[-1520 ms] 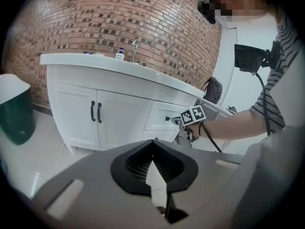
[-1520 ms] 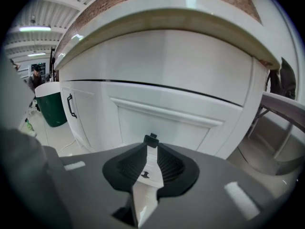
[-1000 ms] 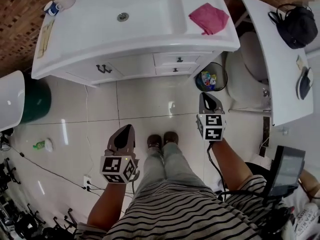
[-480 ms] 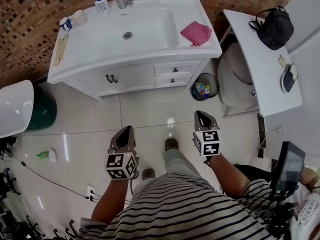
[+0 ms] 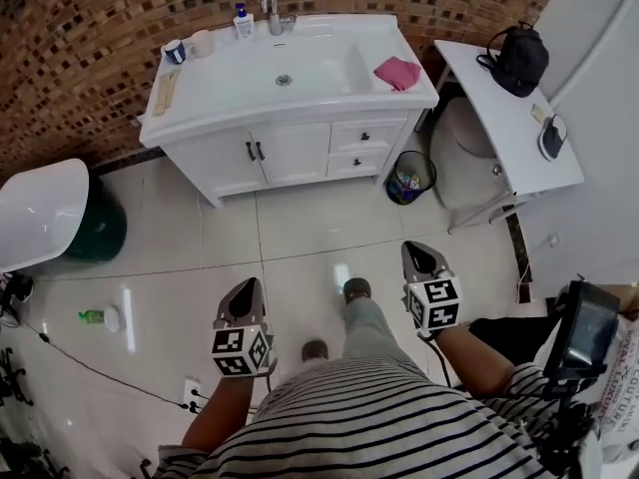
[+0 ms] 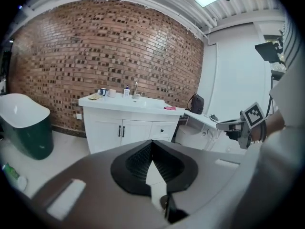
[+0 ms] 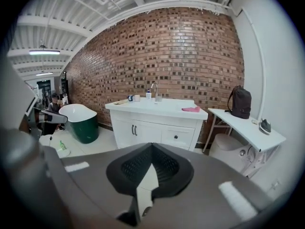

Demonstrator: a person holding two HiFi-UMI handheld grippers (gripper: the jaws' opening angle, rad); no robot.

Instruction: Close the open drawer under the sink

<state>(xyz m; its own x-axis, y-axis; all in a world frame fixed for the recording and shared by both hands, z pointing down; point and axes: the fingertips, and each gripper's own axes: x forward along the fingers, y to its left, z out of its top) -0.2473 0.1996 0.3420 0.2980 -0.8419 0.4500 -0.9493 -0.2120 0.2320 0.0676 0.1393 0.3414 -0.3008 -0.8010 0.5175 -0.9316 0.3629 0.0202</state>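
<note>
The white sink cabinet [image 5: 290, 153] stands against the brick wall, far ahead of me. Its two small drawers [image 5: 365, 136] on the right side sit flush with the cabinet front, also in the left gripper view [image 6: 162, 130] and the right gripper view [image 7: 177, 137]. My left gripper [image 5: 250, 285] [image 6: 152, 141] hangs over the floor tiles, well short of the cabinet, shut and holding nothing. Level with it on the right, my right gripper [image 5: 412, 247] [image 7: 152, 144] is likewise shut and holds nothing. Both point toward the cabinet.
A pink cloth [image 5: 397, 72] lies on the sink top. A waste bin [image 5: 410, 178] stands right of the cabinet, beside a white side table [image 5: 509, 128] with a black backpack [image 5: 519, 56]. A white and green tub [image 5: 45, 213] is at the left; a green bottle [image 5: 92, 317] lies on the floor.
Both grippers and the person's feet have drawn back from the cabinet, which now looks smaller and farther away. The drawers look flush throughout.
</note>
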